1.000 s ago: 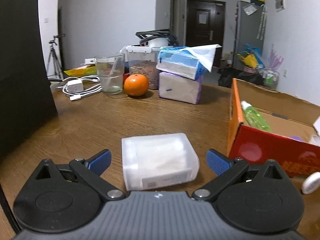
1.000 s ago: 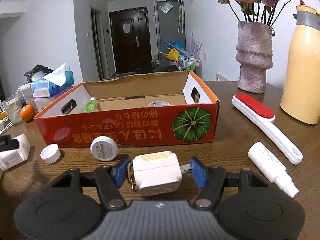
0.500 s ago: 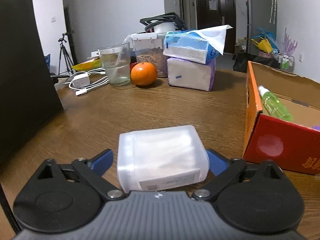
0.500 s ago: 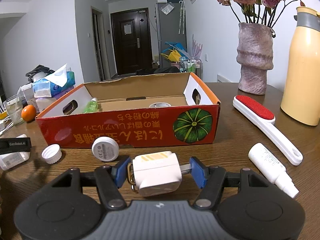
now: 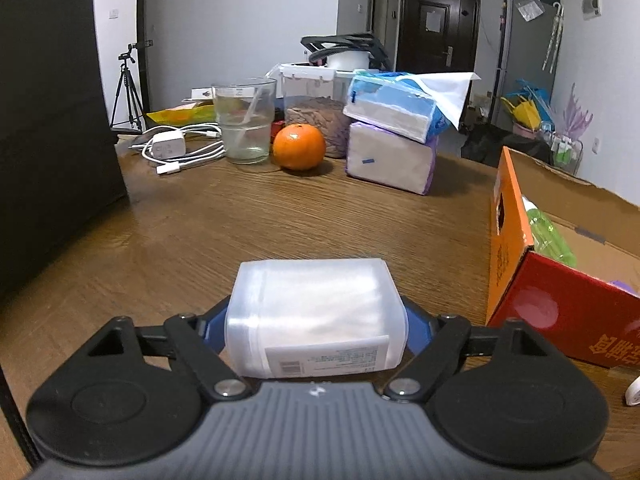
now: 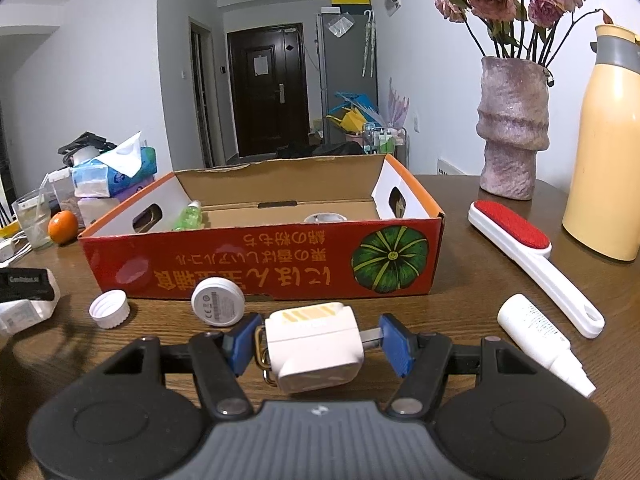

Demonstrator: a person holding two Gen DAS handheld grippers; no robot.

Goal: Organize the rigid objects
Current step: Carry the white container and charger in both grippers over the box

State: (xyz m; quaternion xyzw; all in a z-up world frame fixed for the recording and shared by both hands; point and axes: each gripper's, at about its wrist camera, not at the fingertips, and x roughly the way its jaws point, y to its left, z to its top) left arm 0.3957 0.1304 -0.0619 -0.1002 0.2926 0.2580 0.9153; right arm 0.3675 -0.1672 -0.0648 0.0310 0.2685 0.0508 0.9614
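The left gripper [image 5: 316, 322] is clamping a frosted translucent plastic bottle [image 5: 314, 316] by its smooth, probably slippery sides; the right gripper [image 6: 316, 344] is pinching a rigid white plug adapter [image 6: 314, 350]. Beyond both is sitting the red cardboard box [image 6: 260, 268].

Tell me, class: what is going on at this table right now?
A person is tidying small items with two handheld grippers. The left gripper is shut on a translucent plastic container. The right gripper holds a white plug adapter. The cardboard box ahead already holds a green bottle.
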